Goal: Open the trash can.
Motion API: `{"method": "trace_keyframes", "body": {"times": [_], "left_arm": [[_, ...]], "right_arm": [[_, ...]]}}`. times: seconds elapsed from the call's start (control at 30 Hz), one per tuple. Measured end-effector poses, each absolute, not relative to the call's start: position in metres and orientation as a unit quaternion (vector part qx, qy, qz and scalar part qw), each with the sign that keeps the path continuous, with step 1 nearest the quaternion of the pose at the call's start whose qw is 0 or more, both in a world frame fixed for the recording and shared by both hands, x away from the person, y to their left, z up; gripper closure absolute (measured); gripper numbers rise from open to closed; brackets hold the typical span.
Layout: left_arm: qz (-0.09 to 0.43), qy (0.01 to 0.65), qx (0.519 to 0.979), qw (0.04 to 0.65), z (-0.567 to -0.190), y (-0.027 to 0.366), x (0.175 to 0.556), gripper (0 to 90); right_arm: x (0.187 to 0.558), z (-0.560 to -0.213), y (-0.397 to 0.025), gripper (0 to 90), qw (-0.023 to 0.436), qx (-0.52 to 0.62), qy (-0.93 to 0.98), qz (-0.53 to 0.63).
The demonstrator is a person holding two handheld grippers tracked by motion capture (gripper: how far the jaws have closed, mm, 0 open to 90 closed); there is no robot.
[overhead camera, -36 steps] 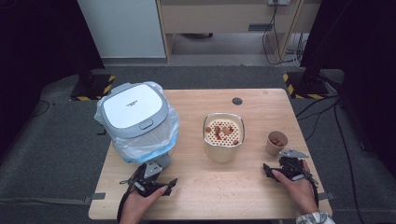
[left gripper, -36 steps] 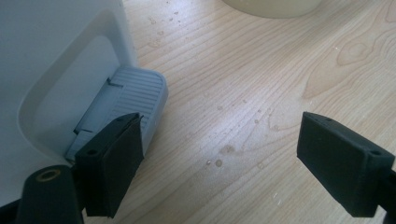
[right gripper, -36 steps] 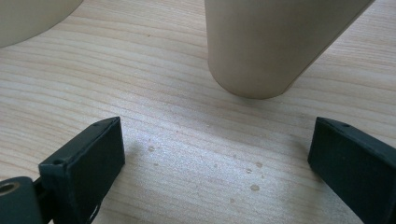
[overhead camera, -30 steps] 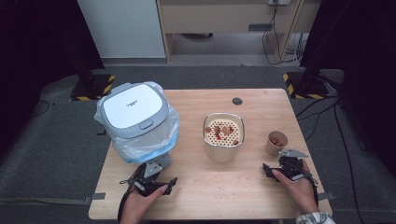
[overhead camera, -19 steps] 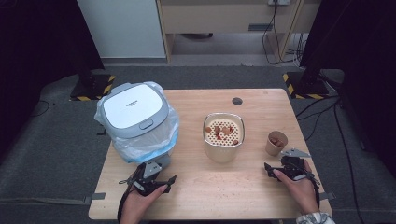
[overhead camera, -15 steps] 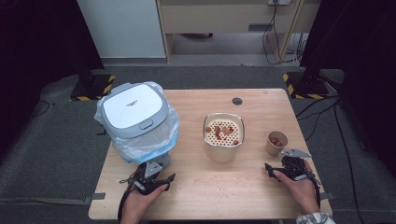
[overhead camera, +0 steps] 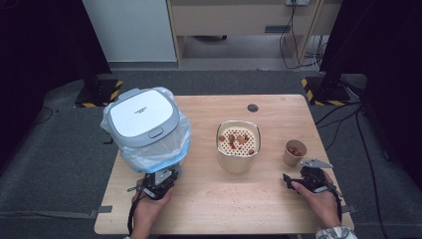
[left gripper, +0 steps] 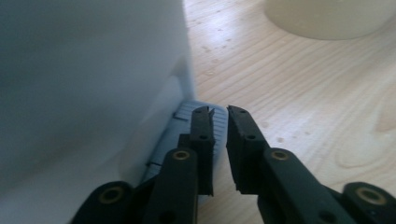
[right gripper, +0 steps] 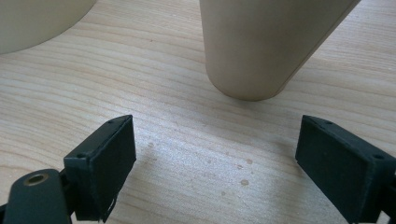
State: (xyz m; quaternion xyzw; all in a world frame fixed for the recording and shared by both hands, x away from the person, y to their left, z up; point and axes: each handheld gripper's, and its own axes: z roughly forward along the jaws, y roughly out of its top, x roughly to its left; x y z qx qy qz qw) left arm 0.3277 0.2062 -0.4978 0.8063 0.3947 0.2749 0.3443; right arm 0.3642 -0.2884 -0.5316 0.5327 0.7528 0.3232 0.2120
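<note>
A waste bin [overhead camera: 144,124] with a white and grey lid and a clear plastic liner stands at the table's left. Just in front of it, my left gripper [overhead camera: 165,175] rests on the wood. In the left gripper view its jaws [left gripper: 219,114] are shut with only a sliver between them and hold nothing. They point at the bin's grey foot pedal [left gripper: 184,133]. My right gripper [overhead camera: 298,174] lies at the right front, open wide [right gripper: 215,130]. A small tan cup [right gripper: 266,42] stands a short way ahead of it. The cup [overhead camera: 294,152] has reddish bits inside.
A beige bowl [overhead camera: 238,149] with a perforated insert and red-brown pieces sits mid-table, between the two grippers. A small dark disc [overhead camera: 253,107] lies near the far edge. Bare wood [overhead camera: 234,199] runs along the front.
</note>
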Motion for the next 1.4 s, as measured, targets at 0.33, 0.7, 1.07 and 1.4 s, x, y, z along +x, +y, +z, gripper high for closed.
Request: {"method": "trace_keyframes", "body": {"times": [0.33,0.7,1.07,1.4], "left_arm": [[0.278,0.421,0.798,0.328,-0.507,0.201,0.332,86.1],[0.291,0.413,0.803,0.316,-0.512,0.199,0.332,88.7],[0.293,0.410,0.807,0.309,-0.514,0.198,0.332,89.0],[0.279,0.417,0.810,0.302,-0.521,0.197,0.335,89.0]], "right_arm": [[0.364,-0.532,-0.288,12.6,0.210,0.533,0.753,0.323],[0.364,-0.532,-0.289,11.7,0.212,0.533,0.753,0.323],[0.364,-0.531,-0.290,10.8,0.213,0.536,0.750,0.325],[0.364,-0.530,-0.290,8.7,0.215,0.537,0.746,0.330]]}}
